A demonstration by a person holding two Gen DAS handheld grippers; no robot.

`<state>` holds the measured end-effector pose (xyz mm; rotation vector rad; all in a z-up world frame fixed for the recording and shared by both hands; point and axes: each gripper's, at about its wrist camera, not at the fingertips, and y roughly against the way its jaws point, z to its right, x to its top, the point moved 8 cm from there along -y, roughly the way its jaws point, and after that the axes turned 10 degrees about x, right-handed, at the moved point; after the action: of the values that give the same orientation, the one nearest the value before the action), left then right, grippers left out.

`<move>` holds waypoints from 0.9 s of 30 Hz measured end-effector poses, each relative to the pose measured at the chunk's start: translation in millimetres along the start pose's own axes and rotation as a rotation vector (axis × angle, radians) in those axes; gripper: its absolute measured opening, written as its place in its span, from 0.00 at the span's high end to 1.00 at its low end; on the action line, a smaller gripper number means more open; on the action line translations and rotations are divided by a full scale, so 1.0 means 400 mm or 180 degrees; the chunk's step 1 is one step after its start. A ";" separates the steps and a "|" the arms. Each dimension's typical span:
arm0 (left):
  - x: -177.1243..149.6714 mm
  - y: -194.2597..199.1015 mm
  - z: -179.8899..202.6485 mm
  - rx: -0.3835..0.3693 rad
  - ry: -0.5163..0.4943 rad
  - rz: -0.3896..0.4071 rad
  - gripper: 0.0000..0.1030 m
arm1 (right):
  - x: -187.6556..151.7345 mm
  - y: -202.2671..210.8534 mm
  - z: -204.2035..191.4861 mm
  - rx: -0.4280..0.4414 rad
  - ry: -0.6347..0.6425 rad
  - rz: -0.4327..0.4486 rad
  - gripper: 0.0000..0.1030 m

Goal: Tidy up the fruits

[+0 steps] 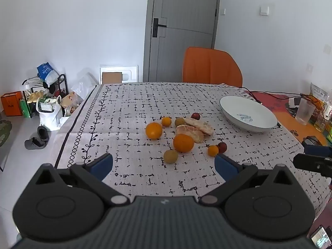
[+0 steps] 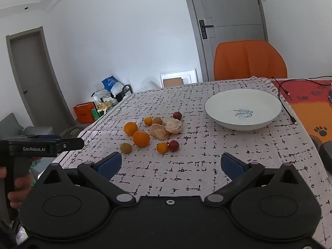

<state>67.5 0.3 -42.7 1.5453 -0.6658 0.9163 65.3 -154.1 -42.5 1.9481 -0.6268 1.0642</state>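
Observation:
Several fruits lie loose in the middle of the patterned tablecloth: two large oranges (image 1: 183, 143) (image 2: 141, 138), small oranges (image 1: 213, 150), two green-brown fruits (image 1: 170, 156), two red fruits (image 1: 222, 147) and peeled citrus pieces (image 1: 194, 129) (image 2: 166, 128). An empty white plate (image 1: 248, 114) (image 2: 242, 109) stands to their right. My left gripper (image 1: 164, 165) is open and empty, just short of the fruits. My right gripper (image 2: 171, 165) is open and empty, short of the fruits and plate.
An orange chair (image 1: 211, 67) stands at the table's far side. A cable (image 2: 285, 101), a plastic cup (image 1: 305, 112) and packets sit on the orange mat at the right. Bags and a rack (image 1: 47, 101) crowd the floor left of the table.

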 end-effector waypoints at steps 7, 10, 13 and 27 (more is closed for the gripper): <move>-0.014 -0.005 -0.003 -0.0004 0.0026 -0.0005 0.00 | 0.008 0.006 -0.012 -0.0009 0.0133 0.0009 0.00; -0.009 -0.008 -0.002 -0.0015 0.0022 -0.0046 0.00 | -0.006 -0.002 0.001 -0.0085 0.0038 -0.0050 0.00; -0.010 -0.009 0.002 -0.0018 0.0013 -0.0044 0.00 | -0.005 0.000 0.000 -0.0072 0.0040 -0.0039 0.00; -0.008 -0.009 0.001 -0.0014 0.0002 -0.0034 0.00 | -0.006 0.001 -0.001 -0.0078 0.0058 -0.0033 0.00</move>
<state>69.0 0.2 -47.4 1.5435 -0.6582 0.9067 63.6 -153.6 -44.2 1.9165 -0.6162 1.0621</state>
